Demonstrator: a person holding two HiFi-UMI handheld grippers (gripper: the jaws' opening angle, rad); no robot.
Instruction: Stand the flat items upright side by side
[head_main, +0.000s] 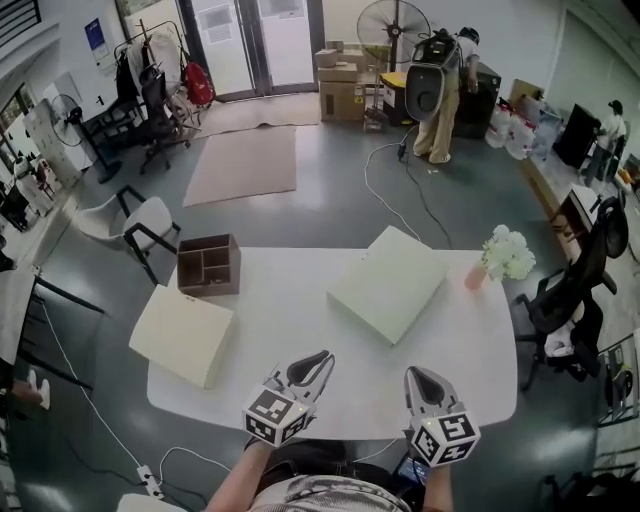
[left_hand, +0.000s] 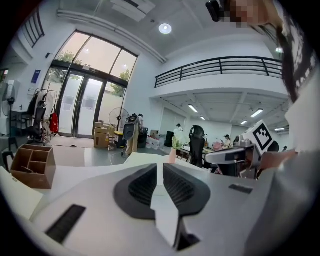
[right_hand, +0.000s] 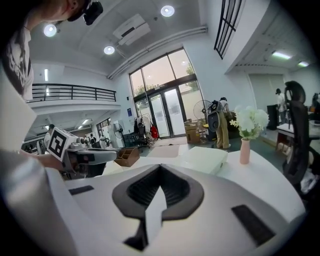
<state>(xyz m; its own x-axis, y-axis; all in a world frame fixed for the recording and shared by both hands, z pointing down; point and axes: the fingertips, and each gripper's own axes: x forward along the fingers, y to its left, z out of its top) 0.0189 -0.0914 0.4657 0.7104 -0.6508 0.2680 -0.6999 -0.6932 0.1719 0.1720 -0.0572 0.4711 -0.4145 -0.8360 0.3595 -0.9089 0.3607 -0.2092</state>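
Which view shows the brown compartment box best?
Head view: it looks down into the brown compartment box, dividers visible. Left gripper view shows it obliquely at left; right gripper view, tiny.

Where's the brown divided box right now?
In the head view, the brown divided box sits at the far left corner of the white table, just beyond the left cream flat box.
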